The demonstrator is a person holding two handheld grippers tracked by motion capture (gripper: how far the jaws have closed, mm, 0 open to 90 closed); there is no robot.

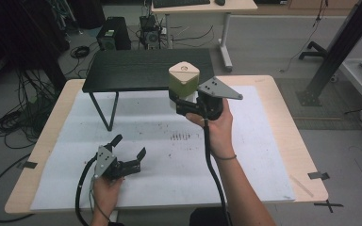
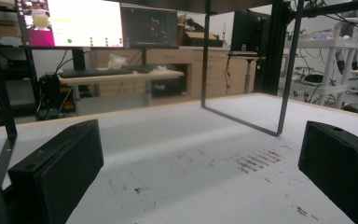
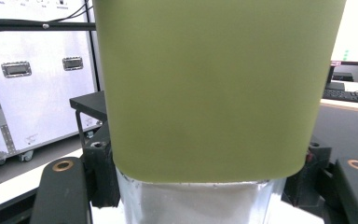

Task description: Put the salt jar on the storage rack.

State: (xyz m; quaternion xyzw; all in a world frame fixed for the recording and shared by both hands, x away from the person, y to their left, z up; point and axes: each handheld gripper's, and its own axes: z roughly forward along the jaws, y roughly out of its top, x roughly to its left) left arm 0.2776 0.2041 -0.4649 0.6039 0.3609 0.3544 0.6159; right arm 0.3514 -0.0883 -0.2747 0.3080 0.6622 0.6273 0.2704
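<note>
Gripping green container (image 1: 184, 77), right tool (image 1: 185, 104)

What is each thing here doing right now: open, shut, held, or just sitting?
Green-topped container: upright, held above the table.
Right hand-held gripper: shut on the container's pale lower part.
Left hand-held gripper: open, holding nothing, low over the white mat.
Black shelf: standing, top bare.

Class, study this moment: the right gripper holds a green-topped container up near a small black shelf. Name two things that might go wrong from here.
1. The right gripper clamps only the low clear base of the container; the tall green top might tip or slip out.
2. The black shelf edge is close, so the container may knock it.
</note>
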